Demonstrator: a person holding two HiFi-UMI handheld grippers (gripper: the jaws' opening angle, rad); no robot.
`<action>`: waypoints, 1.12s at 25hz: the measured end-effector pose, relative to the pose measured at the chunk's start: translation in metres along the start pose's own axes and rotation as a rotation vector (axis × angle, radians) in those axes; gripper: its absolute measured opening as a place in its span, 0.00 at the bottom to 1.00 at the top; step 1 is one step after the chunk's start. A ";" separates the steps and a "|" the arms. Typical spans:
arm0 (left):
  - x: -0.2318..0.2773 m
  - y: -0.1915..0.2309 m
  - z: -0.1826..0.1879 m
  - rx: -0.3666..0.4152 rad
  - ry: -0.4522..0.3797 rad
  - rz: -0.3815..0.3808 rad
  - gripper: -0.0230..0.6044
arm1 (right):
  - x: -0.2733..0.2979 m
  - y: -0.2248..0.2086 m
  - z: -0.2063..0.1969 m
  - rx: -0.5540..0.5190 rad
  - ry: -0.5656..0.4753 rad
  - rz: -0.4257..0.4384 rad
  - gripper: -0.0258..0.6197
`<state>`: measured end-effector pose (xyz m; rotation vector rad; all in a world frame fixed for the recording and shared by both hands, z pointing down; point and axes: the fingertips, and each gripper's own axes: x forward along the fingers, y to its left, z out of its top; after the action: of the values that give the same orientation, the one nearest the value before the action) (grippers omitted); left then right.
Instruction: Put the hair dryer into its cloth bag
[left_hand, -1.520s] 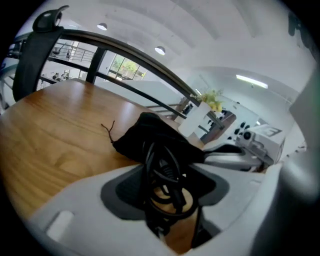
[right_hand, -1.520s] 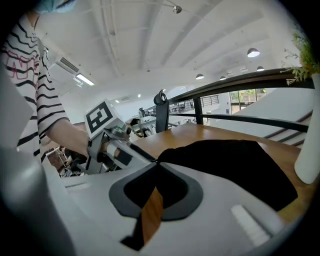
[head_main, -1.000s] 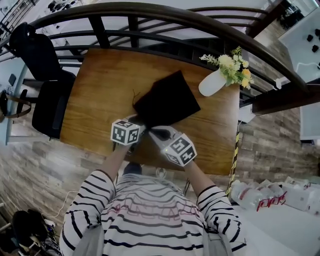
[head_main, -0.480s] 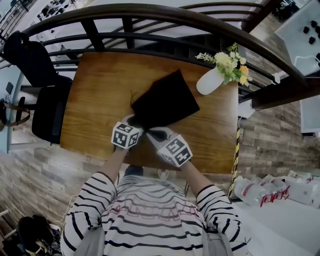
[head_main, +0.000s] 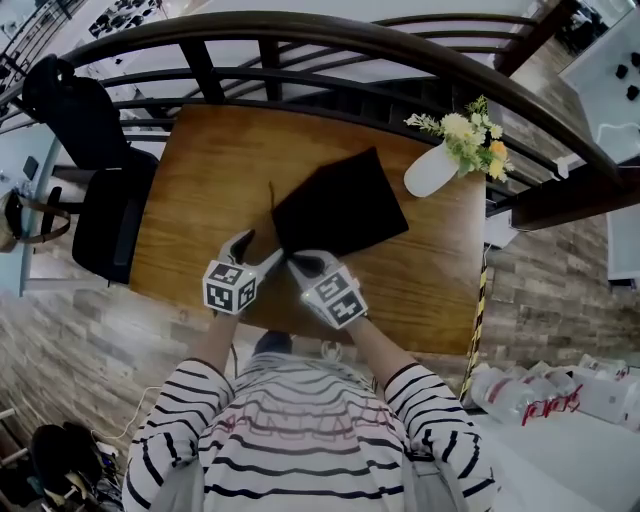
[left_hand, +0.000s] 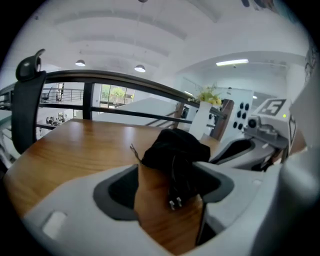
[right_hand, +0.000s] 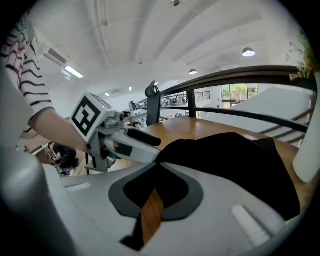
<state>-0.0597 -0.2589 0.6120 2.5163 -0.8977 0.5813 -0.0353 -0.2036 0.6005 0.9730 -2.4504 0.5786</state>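
Note:
The black cloth bag (head_main: 340, 205) lies on the wooden table (head_main: 200, 180), bulging, with its mouth toward me. The hair dryer itself is hidden; only its black cord and plug (left_hand: 174, 202) hang out of the bag (left_hand: 175, 147). My left gripper (head_main: 255, 248) sits just left of the bag's mouth, and its jaws are opening. In the left gripper view the plug dangles between the jaws of the left gripper (left_hand: 169, 169), but the pads press on nothing. My right gripper (head_main: 295, 262) is shut on the near edge of the bag (right_hand: 235, 155), pinching cloth at the tips of the right gripper (right_hand: 159, 161).
A white vase (head_main: 430, 172) with flowers (head_main: 465, 130) stands at the table's far right corner. A dark railing (head_main: 300, 30) curves behind the table. A black chair (head_main: 100, 190) is at the table's left end. The near table edge is just below both grippers.
My left gripper has pulled left and back from the bag's mouth and its jaws have spread. The right gripper slid slightly toward me, still gripping the cloth.

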 end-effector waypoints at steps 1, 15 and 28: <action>-0.006 0.002 -0.001 -0.011 -0.011 0.013 0.58 | 0.004 0.000 -0.004 -0.026 0.026 -0.021 0.06; -0.063 -0.019 -0.009 -0.076 -0.102 0.110 0.63 | -0.013 0.030 -0.018 -0.164 0.090 -0.170 0.31; -0.097 -0.083 -0.018 -0.078 -0.160 0.144 0.63 | -0.075 0.063 -0.032 -0.239 0.053 -0.239 0.39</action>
<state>-0.0777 -0.1428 0.5582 2.4686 -1.1450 0.3840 -0.0230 -0.1049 0.5729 1.1120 -2.2494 0.2226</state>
